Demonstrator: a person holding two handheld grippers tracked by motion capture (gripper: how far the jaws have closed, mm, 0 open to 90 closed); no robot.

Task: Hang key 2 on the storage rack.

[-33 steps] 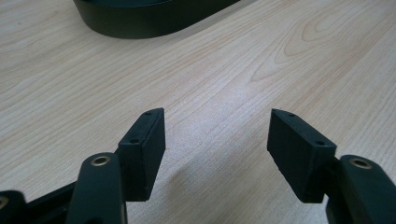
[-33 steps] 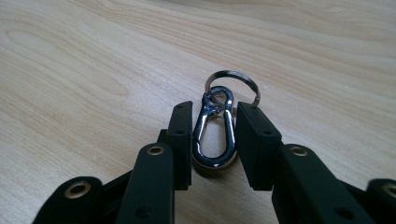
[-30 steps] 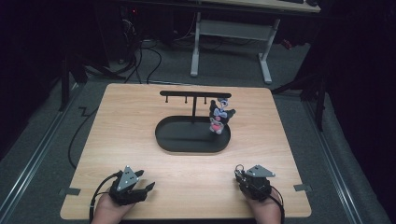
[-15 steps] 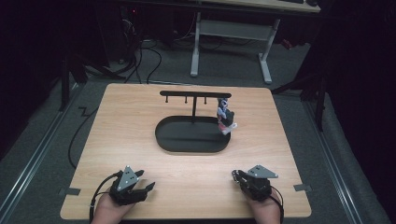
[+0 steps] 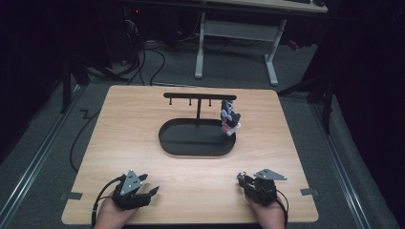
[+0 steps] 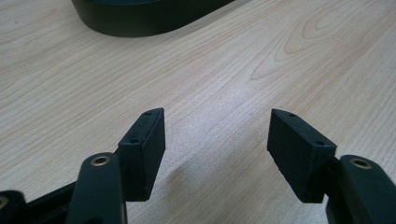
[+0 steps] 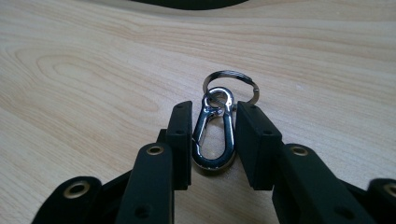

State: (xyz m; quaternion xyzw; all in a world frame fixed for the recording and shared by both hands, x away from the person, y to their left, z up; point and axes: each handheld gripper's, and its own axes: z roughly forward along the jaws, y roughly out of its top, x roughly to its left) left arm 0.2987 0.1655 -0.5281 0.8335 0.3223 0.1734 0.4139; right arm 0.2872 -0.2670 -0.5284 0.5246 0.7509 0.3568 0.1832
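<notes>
A black stand has an oval base (image 5: pixel 191 143) and a top bar with small hooks (image 5: pixel 198 96). A small toy figure (image 5: pixel 229 120) hangs from the bar's right end, over the base's right rim. My right gripper (image 5: pixel 242 177) rests near the table's front right edge. In the right gripper view it (image 7: pixel 214 109) is shut on a silver carabiner clip (image 7: pixel 201 122), whose key ring (image 7: pixel 229 73) lies on the wood just past the fingertips. My left gripper (image 5: pixel 152 192) rests at the front left, and its jaws (image 6: pixel 217 135) stand wide open over bare wood.
The wooden table (image 5: pixel 119 133) stands on a dark floor with a cable (image 5: pixel 79 138) trailing off its left side. A white desk frame (image 5: pixel 236 33) stands beyond the far edge. The stand's base edge (image 6: pixel 140 18) shows ahead of the left gripper.
The hanging toy figure has swung slightly to the right and turned on its hook. Both grippers have stayed in place.
</notes>
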